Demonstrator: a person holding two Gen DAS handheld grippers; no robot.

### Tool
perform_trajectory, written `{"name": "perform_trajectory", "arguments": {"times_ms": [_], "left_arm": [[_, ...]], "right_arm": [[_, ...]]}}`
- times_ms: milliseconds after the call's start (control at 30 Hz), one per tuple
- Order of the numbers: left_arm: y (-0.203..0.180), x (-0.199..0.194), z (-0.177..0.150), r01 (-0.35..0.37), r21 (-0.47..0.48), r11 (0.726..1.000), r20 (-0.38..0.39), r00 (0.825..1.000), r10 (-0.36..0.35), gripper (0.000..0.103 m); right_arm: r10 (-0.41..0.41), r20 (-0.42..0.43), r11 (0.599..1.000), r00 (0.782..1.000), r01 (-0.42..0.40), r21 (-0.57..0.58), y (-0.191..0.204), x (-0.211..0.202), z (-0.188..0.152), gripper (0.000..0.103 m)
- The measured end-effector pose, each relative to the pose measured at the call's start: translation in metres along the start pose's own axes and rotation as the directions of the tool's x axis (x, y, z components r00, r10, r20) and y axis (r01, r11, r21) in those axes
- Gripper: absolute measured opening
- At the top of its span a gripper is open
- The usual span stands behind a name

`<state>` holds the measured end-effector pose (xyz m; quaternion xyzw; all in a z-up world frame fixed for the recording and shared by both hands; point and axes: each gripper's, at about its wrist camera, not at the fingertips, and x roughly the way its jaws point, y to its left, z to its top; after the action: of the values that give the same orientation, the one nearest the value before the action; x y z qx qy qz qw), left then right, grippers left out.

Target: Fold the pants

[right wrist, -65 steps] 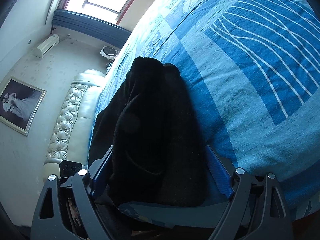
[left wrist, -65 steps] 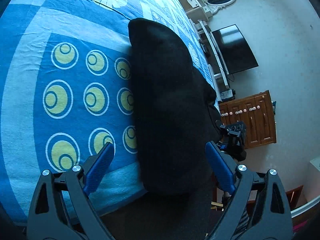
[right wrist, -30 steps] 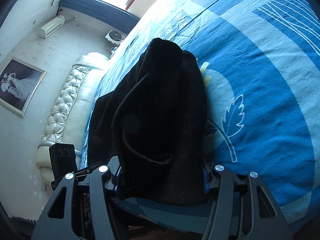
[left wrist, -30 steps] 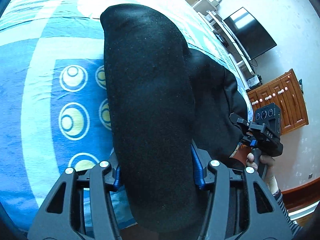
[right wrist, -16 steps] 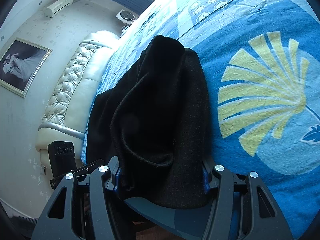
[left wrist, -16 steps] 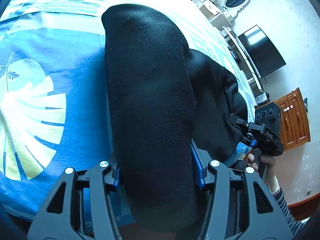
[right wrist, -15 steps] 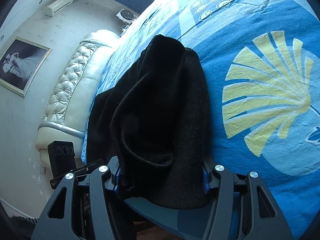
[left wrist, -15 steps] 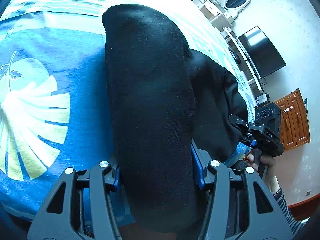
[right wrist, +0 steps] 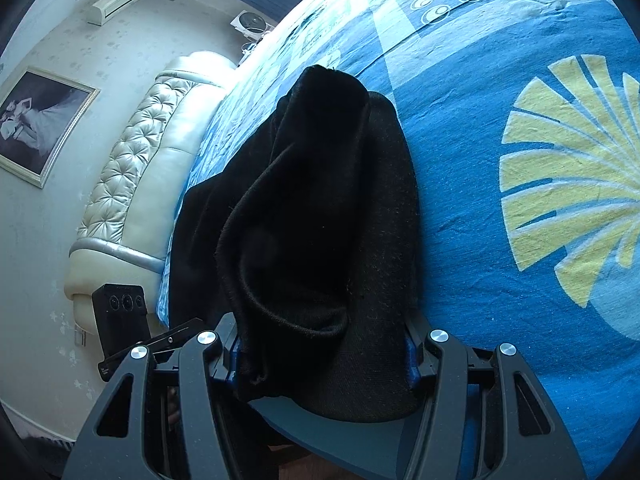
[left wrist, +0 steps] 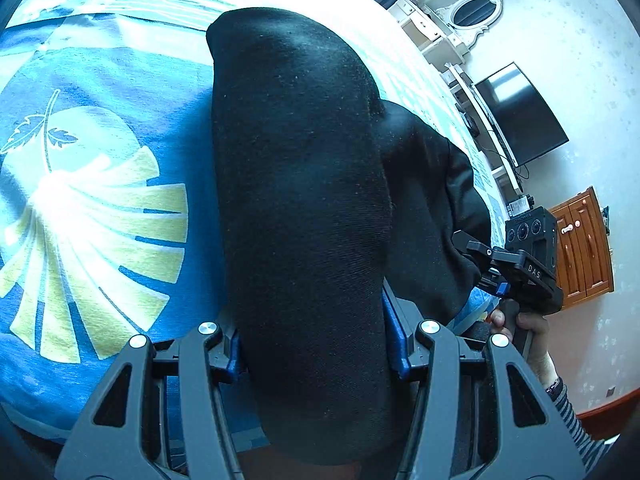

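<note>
Black pants [left wrist: 300,184] stretch between both grippers above a blue patterned bedspread [left wrist: 92,208]. My left gripper [left wrist: 316,344] is shut on a thick bunched end of the pants, which bulges over its fingers and hides the pads. In the right wrist view the pants [right wrist: 320,220] hang in folds, and my right gripper [right wrist: 324,352] is shut on their other end. The right gripper's body [left wrist: 524,256], held by a hand, shows at the right edge of the left wrist view. The left gripper's body [right wrist: 120,320] shows at the lower left of the right wrist view.
The bedspread [right wrist: 520,160] carries yellow leaf prints and ringed circles. A padded white headboard [right wrist: 148,184] and a framed picture [right wrist: 36,124] lie left. A television [left wrist: 520,116], white dresser with mirror [left wrist: 472,12] and wooden cabinet [left wrist: 580,248] stand along the right wall.
Both grippers closed on the pants and carried them across the bed; the circle print gave way to the leaf print beneath. Over the last half second they barely moved.
</note>
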<state>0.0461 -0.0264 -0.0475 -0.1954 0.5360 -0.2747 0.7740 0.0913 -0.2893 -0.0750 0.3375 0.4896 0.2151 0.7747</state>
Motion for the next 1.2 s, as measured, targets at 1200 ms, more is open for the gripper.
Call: {"name": "perform_trajectory", "arguments": {"times_ms": [1200], "left_arm": [[0.010,-0.013,-0.007,0.072,0.015,0.997,0.043,0.996,-0.073,0.064]], "right_arm": [[0.028,0.022,0.999,0.999,-0.027,-0.039,-0.001,-0.009,0.000,0.073]]}}
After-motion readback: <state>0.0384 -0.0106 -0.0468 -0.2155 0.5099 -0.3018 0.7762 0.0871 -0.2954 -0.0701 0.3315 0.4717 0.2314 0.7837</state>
